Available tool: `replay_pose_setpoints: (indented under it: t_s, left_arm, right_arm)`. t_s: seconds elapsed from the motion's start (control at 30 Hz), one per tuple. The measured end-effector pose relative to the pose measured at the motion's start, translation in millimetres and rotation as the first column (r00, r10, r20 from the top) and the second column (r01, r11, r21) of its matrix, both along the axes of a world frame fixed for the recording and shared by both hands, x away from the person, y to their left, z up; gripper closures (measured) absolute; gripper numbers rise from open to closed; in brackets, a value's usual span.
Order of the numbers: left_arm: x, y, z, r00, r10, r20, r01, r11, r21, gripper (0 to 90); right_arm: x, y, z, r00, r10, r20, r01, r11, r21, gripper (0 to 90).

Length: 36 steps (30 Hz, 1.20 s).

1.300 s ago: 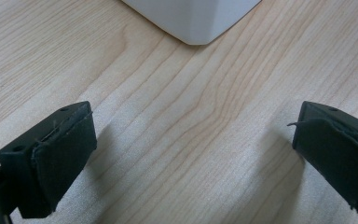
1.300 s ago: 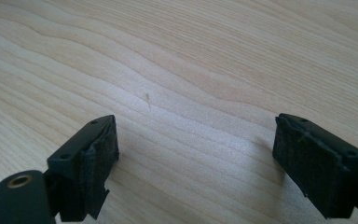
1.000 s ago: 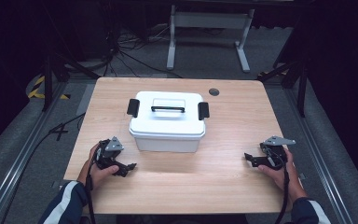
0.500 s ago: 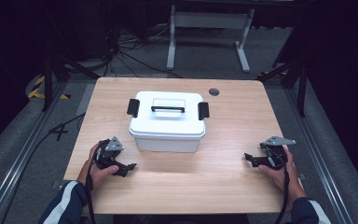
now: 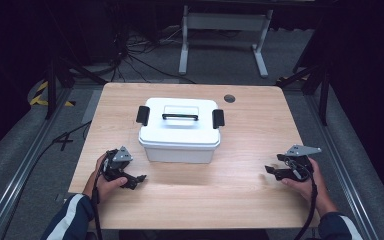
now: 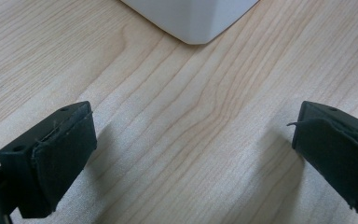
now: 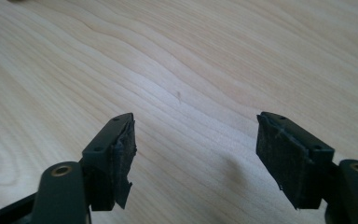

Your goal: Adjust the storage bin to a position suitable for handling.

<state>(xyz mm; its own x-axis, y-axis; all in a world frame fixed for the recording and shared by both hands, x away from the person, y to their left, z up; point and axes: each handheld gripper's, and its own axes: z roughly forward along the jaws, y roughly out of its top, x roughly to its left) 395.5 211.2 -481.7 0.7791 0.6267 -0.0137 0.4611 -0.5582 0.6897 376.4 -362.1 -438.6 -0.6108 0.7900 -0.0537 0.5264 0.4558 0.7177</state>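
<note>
A white lidded box [image 5: 180, 130] with a black handle [image 5: 180, 117] and a black latch on each end stands in the middle of the wooden table [image 5: 205, 200]. My left gripper [image 5: 135, 180] rests near the box's front left corner, jaws wide apart over bare wood [image 6: 193, 140]; that corner of the box [image 6: 191, 18] lies just ahead of it. My right gripper [image 5: 272, 170] sits at the table's right, well away from the box. Its jaws [image 7: 196, 140] have just been closing a little but still stand apart, with nothing between them.
A small dark round grommet [image 5: 229, 98] is set in the tabletop behind the box, to its right. Bare wood stretches along the front between the two hands. Cables and a metal frame [image 5: 225, 25] lie on the dark floor beyond the table.
</note>
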Motion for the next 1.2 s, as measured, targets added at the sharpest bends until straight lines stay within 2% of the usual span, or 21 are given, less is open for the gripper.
replay_pose_setpoints:
  t_s: [0.07, 0.23, 0.37, 0.4, 0.43, 0.47, 0.5, 0.57, 0.6, 0.63, 0.77, 0.8, 0.93, 0.97, 1.03, 1.1, 1.2]
  left_arm:
    - [0.0, 0.0, 0.0, 1.0, 0.0, -0.001, 0.0, 1.0, 0.0, 0.2]
    - [0.1, 0.0, 0.0, 1.0, -0.001, -0.001, 0.001, 1.0, 0.0, 0.1]
    - [0.2, 0.1, 0.0, 1.0, -0.002, 0.0, 0.002, 1.0, 0.001, 0.1]
    - [0.2, 0.1, 0.0, 1.0, -0.002, 0.0, 0.002, 1.0, 0.001, 0.1]
    - [0.1, 0.0, 0.0, 1.0, -0.001, -0.002, 0.001, 1.0, -0.001, 0.1]
    - [0.3, 0.1, 0.0, 1.0, -0.003, 0.0, 0.003, 1.0, 0.0, 0.1]
    - [0.3, 0.1, 0.0, 1.0, -0.003, 0.0, 0.003, 1.0, 0.001, 0.1]
    - [0.2, 0.0, 0.0, 1.0, -0.003, 0.0, 0.003, 1.0, 0.0, 0.1]
    - [0.2, -0.1, -0.1, 1.0, -0.002, -0.002, 0.002, 1.0, -0.002, 0.1]
    - [0.2, 0.0, 0.0, 1.0, -0.003, -0.001, 0.003, 1.0, 0.0, 0.1]
    - [0.1, 0.0, 0.0, 1.0, -0.002, -0.001, 0.002, 1.0, -0.001, 0.1]
    - [0.2, 0.0, 0.0, 1.0, -0.003, -0.001, 0.003, 1.0, 0.0, 0.1]
    - [0.3, 0.0, 0.0, 1.0, -0.004, 0.0, 0.004, 1.0, 0.0, 0.1]
    - [0.4, 0.0, 0.0, 1.0, -0.004, 0.001, 0.004, 1.0, 0.001, 0.1]
    - [0.3, 0.0, 0.0, 1.0, -0.004, 0.0, 0.004, 1.0, 0.0, 0.1]
    - [0.3, 0.0, 0.0, 1.0, -0.003, 0.001, 0.003, 1.0, 0.001, 0.1]
    - [0.2, -0.1, 0.0, 1.0, -0.003, 0.0, 0.003, 1.0, 0.0, 0.1]
  right_arm:
    - [-2.1, 2.4, 11.8, 0.9995, 0.029, 0.015, -0.029, 0.9996, -0.001, 31.5]
    - [-1.0, 14.0, 48.5, 0.9931, 0.11, 0.041, -0.107, 0.9925, -0.059, 33.6]
    - [6.6, 28.8, 90.4, 0.9851, 0.157, 0.07, -0.15, 0.9841, -0.095, 34.1]
    - [6.6, 28.8, 90.4, 0.9851, 0.157, 0.07, -0.15, 0.9841, -0.095, 34.1]
    - [12.7, 39.5, 109.6, 0.978, 0.193, 0.079, -0.183, 0.9753, -0.124, 34.2]
    - [12.7, 39.5, 109.6, 0.978, 0.193, 0.079, -0.183, 0.9753, -0.124, 34.2]
    - [15.0, 43.6, 115.7, 0.9759, 0.204, 0.076, -0.193, 0.9721, -0.133, 34.4]
    - [25.0, 65.2, 140.6, 0.9629, 0.26, 0.071, -0.246, 0.955, -0.165, 36.2]
    - [25.0, 65.2, 140.6, 0.9629, 0.26, 0.071, -0.246, 0.955, -0.165, 36.2]
    - [27.6, 70.8, 145.6, 0.9589, 0.273, 0.076, -0.257, 0.9505, -0.175, 36.9]
    - [39.4, 103.6, 167.4, 0.9317, 0.354, 0.083, -0.326, 0.9152, -0.236, 42.0]
    - [41.7, 113.0, 171.1, 0.9233, 0.376, 0.078, -0.347, 0.9034, -0.252, 43.5]
    - [53.1, 153.6, 179.3, 0.8846, 0.464, 0.045, -0.424, 0.841, -0.336, 48.8]
    - [55.2, 160.8, 179.1, 0.8807, 0.472, 0.04, -0.43, 0.832, -0.351, 49.2]
    - [61.6, 180.5, 178.4, 0.8579, 0.514, 0.012, -0.473, 0.7985, -0.373, 50.7]
    - [68.4, 198.1, 176.9, 0.8458, 0.533, -0.003, -0.491, 0.776, -0.396, 51.1]
    - [74.7, 215.8, 176.7, 0.8319, 0.555, -0.018, -0.51, 0.7513, -0.419, 50.8]
